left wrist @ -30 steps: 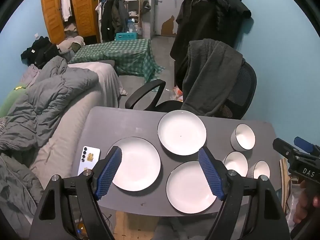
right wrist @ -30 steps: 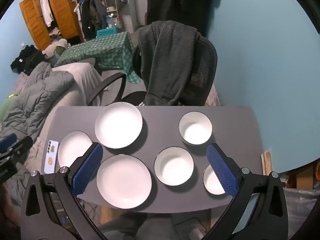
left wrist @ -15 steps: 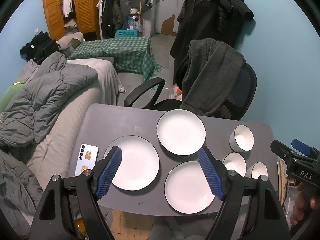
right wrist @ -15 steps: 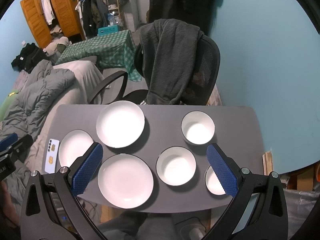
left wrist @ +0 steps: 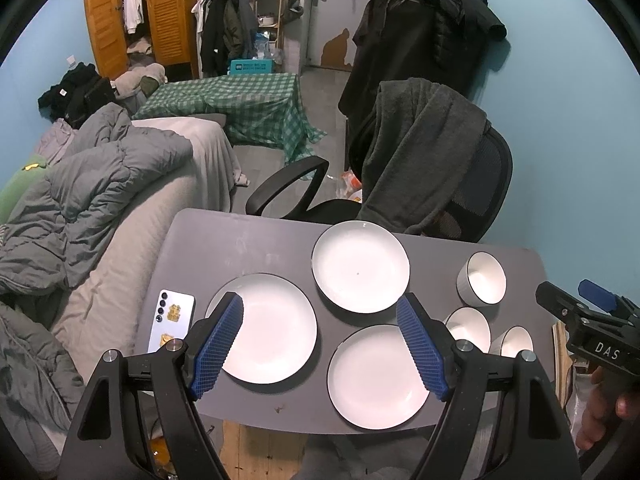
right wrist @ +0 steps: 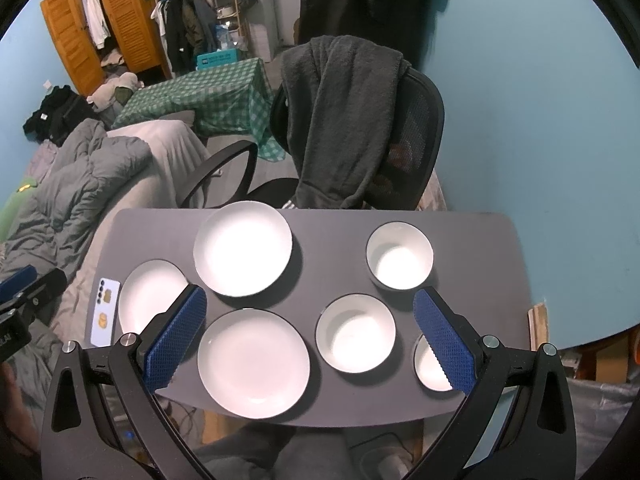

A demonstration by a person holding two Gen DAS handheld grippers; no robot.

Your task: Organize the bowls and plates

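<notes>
Only readable writing here is "DAS" in white on the black body of the right gripper (left wrist: 592, 312), which pokes in at 3 o'clock of the left wrist view with a hand (left wrist: 604, 412) wrapped around it lower down. The teal crate (left wrist: 252, 66) way back has a white label, but it's too small to read.

Count on the grey table (right wrist: 328, 240): three white plates and three white bowls, all with thin dark rims, all lying apart from each other. In the right wrist view the far plate (right wrist: 243, 248) sits at about 11 o'clock, the near plate (right wrist: 253, 363) at 7, and the left plate (right wrist: 150, 296) at 9, partly covered by the gripper's left finger. Bowls: far bowl (right wrist: 399, 255) at 1 o'clock, middle bowl (right wrist: 355, 333) around 5, and the corner bowl (right wrist: 430, 368) half hidden behind the right finger.

There's also a phone (right wrist: 105, 312) lying flat at the table's left edge with a couple of yellow stickers on its back.

Both claws are spread wide with nothing between the blue pads; the left gripper (left wrist: 320, 344) hangs over the plates, the right one over the bowl side.

Around it: an office chair (right wrist: 416, 136) with a dark grey fleece (right wrist: 344, 120) draped over it at 12 o'clock, rumpled grey duvet (left wrist: 92, 184) on the left, green checked cloth (left wrist: 248, 100) behind, orange wooden wardrobe (right wrist: 100, 28) in the far corner.
</notes>
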